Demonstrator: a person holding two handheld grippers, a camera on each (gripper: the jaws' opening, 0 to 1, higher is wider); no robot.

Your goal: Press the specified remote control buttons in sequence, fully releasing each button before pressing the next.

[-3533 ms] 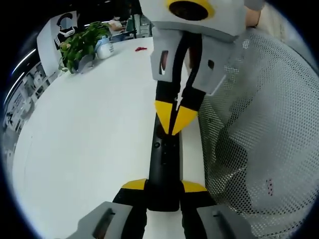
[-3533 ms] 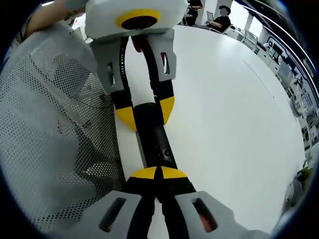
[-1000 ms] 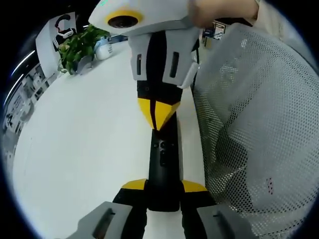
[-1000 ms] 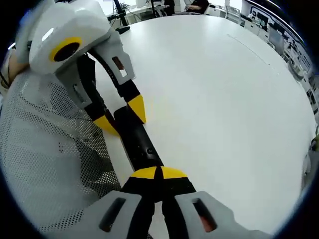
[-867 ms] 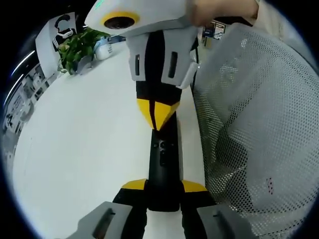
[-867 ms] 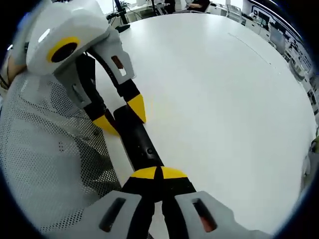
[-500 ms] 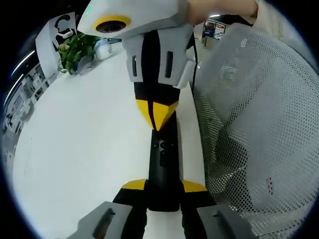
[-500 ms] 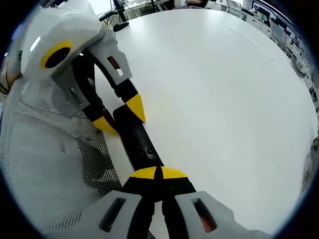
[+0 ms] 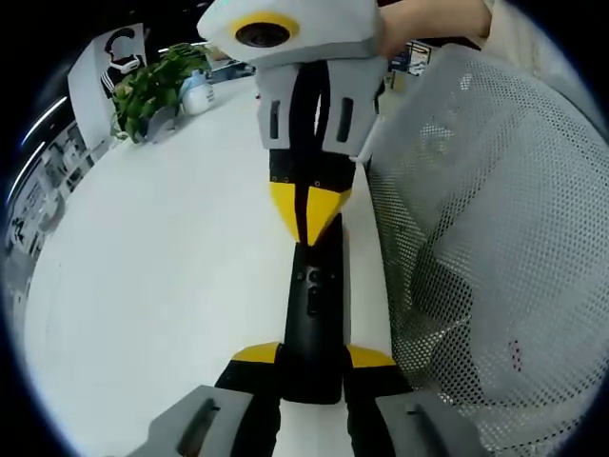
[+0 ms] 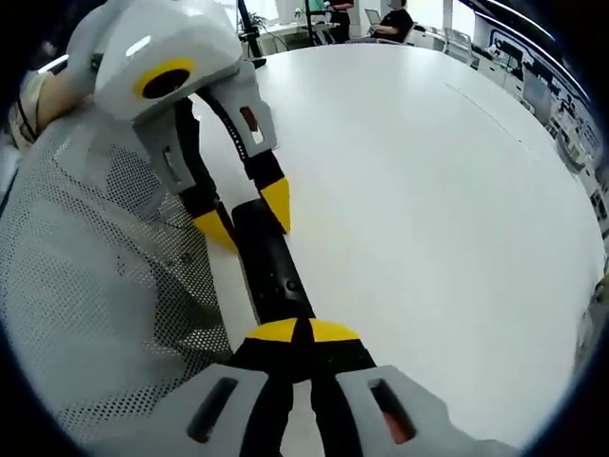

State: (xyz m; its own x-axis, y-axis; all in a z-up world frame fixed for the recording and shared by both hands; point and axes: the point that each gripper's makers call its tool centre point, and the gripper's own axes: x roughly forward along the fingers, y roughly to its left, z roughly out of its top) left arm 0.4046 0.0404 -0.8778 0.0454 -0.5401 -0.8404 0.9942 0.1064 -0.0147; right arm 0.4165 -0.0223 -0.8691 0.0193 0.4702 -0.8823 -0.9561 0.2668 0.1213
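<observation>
Remote control [image 9: 312,314]: slim black bar, small buttons, over white counter [image 9: 152,276]. Left hand-held gripper [image 9: 312,362] clamps its near end; right hand-held gripper [image 10: 303,333], jaws closed, tips on it. Potted plant [image 9: 147,90] in left gripper view.

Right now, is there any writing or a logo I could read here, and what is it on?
"C": a big dark letter on the white sign behind the plant; the rest is unreadable.
Poster far back: print too blurred.
Remote: button marks too small.
</observation>
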